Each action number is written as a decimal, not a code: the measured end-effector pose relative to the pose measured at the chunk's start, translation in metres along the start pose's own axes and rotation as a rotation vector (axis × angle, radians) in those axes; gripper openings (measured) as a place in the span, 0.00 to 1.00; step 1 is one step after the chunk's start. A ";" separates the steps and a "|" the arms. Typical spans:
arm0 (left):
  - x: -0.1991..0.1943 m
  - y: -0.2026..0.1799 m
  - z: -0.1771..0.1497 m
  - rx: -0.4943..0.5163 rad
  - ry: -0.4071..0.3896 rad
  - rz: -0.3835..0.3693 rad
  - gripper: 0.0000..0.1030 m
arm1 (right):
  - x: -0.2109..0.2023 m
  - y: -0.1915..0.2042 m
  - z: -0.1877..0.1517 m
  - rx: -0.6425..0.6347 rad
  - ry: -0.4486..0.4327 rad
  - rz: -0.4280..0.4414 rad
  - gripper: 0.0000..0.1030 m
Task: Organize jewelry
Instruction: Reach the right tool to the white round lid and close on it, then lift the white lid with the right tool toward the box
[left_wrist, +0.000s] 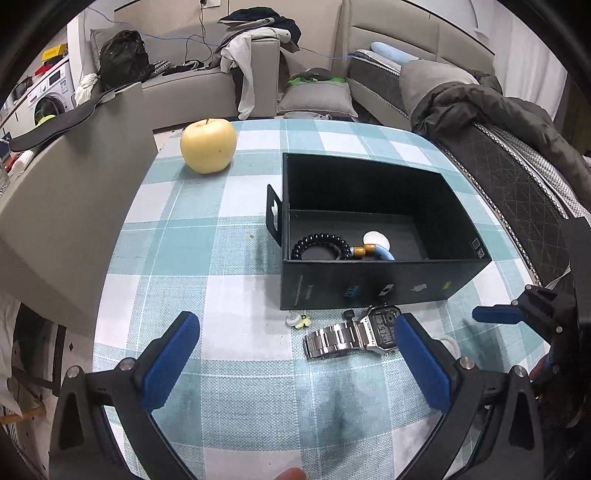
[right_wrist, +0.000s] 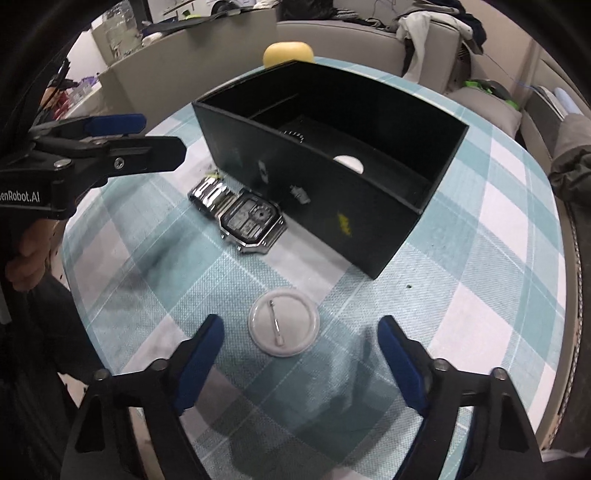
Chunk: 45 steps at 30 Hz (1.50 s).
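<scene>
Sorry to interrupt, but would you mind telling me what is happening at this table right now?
A person is sorting jewelry into a black box with two handheld tools, both open and holding nothing. The left tool hangs over the cloth beside the silver watch, which lies outside the box. The right tool hovers just short of a white pin badge lying back-up. A black bead bracelet and a blue bangle are already in the box.
</scene>
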<state>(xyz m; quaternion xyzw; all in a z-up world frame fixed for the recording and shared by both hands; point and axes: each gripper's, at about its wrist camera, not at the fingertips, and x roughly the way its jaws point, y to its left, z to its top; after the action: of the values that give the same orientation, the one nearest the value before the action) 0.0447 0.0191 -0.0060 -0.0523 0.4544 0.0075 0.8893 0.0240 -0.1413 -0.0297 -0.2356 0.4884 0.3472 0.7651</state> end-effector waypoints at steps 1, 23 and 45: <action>0.001 -0.001 0.000 0.001 0.002 0.000 0.99 | 0.001 0.001 -0.001 -0.005 0.006 -0.001 0.74; 0.010 -0.004 -0.001 0.011 0.033 -0.001 0.99 | 0.006 -0.006 -0.008 -0.020 0.018 -0.070 0.62; 0.015 -0.004 -0.003 0.012 0.052 0.008 0.99 | 0.001 0.009 -0.006 -0.026 -0.004 -0.033 0.39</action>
<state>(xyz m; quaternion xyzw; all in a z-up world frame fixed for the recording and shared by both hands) 0.0517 0.0139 -0.0194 -0.0453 0.4776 0.0069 0.8774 0.0136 -0.1393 -0.0328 -0.2526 0.4782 0.3414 0.7687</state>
